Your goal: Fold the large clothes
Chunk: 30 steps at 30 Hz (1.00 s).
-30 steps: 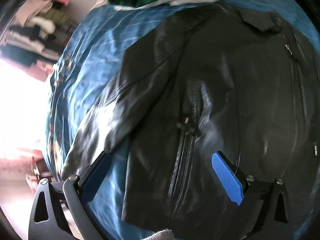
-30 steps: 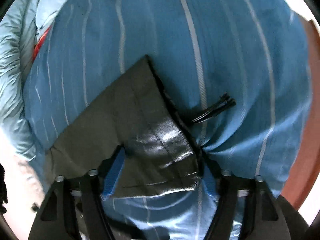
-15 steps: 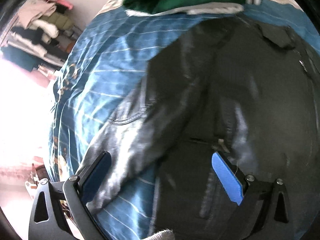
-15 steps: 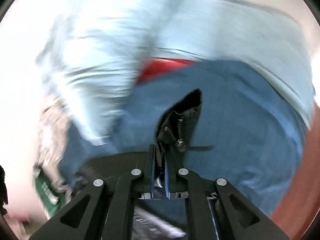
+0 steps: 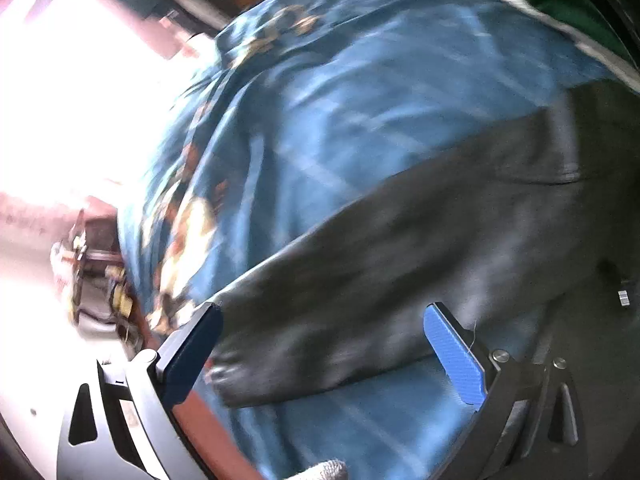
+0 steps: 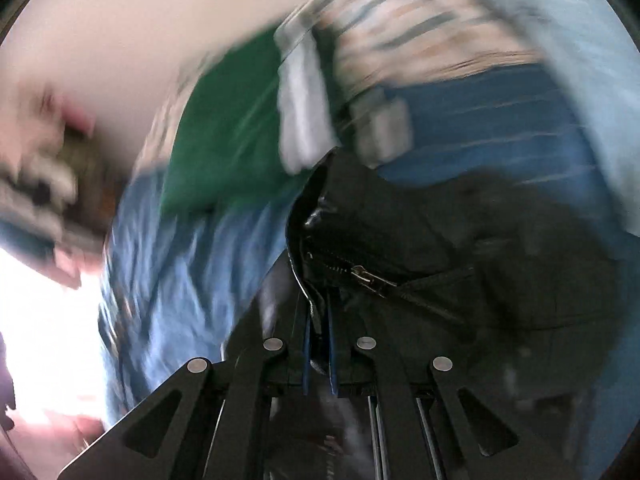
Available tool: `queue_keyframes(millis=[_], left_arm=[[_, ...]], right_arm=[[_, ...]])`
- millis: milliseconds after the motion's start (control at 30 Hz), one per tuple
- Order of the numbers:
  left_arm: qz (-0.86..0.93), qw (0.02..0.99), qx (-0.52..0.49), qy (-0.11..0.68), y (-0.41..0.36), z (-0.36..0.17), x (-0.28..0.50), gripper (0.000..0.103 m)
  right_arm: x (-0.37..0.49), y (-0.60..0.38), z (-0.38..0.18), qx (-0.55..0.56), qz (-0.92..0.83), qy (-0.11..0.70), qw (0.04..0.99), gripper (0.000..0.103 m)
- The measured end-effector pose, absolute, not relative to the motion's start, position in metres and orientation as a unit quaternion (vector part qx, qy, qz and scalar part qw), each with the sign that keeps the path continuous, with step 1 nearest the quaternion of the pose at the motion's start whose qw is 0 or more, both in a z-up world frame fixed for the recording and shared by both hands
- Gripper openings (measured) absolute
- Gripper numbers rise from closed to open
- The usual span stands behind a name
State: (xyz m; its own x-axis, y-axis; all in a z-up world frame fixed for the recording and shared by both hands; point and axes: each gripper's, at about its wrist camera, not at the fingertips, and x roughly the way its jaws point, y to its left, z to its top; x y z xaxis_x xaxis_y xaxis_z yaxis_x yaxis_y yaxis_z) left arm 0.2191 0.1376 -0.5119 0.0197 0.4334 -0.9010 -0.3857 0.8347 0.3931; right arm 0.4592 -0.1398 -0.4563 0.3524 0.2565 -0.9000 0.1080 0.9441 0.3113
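A black leather jacket [image 5: 460, 232] lies on a blue striped bedsheet [image 5: 340, 92]. In the left wrist view one sleeve runs down to its cuff [image 5: 240, 376] near the bed's edge. My left gripper [image 5: 320, 356] hangs open over that sleeve end, one blue pad on each side, nothing pinched. In the right wrist view my right gripper [image 6: 318, 344] is shut on a zippered edge of the jacket [image 6: 352, 248], which it holds lifted above the sheet. The picture is blurred by motion.
A green garment [image 6: 224, 136] with grey trim lies at the far end of the bed [image 6: 168, 280], next to a plaid cloth [image 6: 420, 36]. Past the bed's left edge are a reddish frame [image 5: 208, 428] and floor clutter [image 5: 96, 280] in bright glare.
My left gripper has swept from the jacket's body out along the sleeve to its cuff. My right gripper closed on the jacket's zippered edge and lifted it, swinging toward the green garment.
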Motion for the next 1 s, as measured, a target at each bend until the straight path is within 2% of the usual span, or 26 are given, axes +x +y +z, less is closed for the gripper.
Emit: queue_keyframes(millis=[133,233,300,333,400,467,633,667,700,733,767,800,833,867,933,967,1000], left_arm=[[0.316,0.692,-0.013,0.649,0.172,-0.521,0.191,0.103],[0.324,0.674,-0.078,0.659,0.197,-0.525,0.169,0.103],[0.328,0.666,-0.16,0.651,0.215,-0.522,0.147,0.102],[0.324,0.664,-0.201,0.643,0.221,-0.522,0.138,0.102],[0.318,0.647,-0.293,0.628,0.235,-0.529,0.117,0.102],[0.3,0.621,-0.384,0.614,0.247,-0.55,0.103,0.102],[0.319,0.584,-0.518,0.538,0.281,-0.598,0.091,0.097],[0.336,0.581,-0.523,0.525,0.289,-0.603,0.092,0.094],[0.355,0.578,-0.522,0.517,0.297,-0.605,0.094,0.083],[0.372,0.574,-0.523,0.509,0.305,-0.606,0.095,0.08],[0.395,0.573,-0.518,0.497,0.316,-0.604,0.099,0.07],[0.411,0.578,-0.501,0.495,0.323,-0.6,0.106,0.052],[0.419,0.584,-0.487,0.496,0.327,-0.596,0.112,0.04],[0.428,0.599,-0.46,0.496,0.335,-0.588,0.123,0.017],[0.423,0.628,-0.43,0.492,0.343,-0.576,0.143,0.012],[0.419,0.651,-0.408,0.484,0.351,-0.565,0.159,0.01],[0.415,0.663,-0.398,0.479,0.354,-0.558,0.168,0.009]], right_arm=[[0.46,-0.056,-0.536,0.049,0.083,0.656,0.748,0.009],[0.443,-0.055,-0.545,0.073,0.119,0.672,0.727,0.022],[0.426,-0.082,-0.524,0.126,0.135,0.655,0.733,0.039],[0.418,-0.095,-0.516,0.139,0.134,0.646,0.738,0.043],[0.392,-0.131,-0.495,0.153,0.116,0.629,0.754,0.069],[0.373,-0.15,-0.486,0.142,0.093,0.625,0.762,0.074],[0.325,-0.201,-0.486,0.148,0.053,0.647,0.746,0.074],[0.319,-0.204,-0.49,0.153,0.045,0.652,0.741,0.074],[0.312,-0.212,-0.498,0.157,0.032,0.659,0.734,0.074],[0.308,-0.218,-0.499,0.162,0.026,0.663,0.73,0.074],[0.302,-0.221,-0.505,0.166,0.018,0.664,0.729,0.074],[0.298,-0.223,-0.507,0.162,0.008,0.663,0.731,0.074],[0.297,-0.218,-0.514,0.157,0.001,0.661,0.733,0.074],[0.296,-0.214,-0.519,0.148,-0.01,0.659,0.738,0.074],[0.295,-0.202,-0.521,0.1,-0.061,0.638,0.761,0.075],[0.295,-0.194,-0.52,0.078,-0.076,0.625,0.773,0.085],[0.296,-0.188,-0.519,0.062,-0.085,0.619,0.778,0.09]])
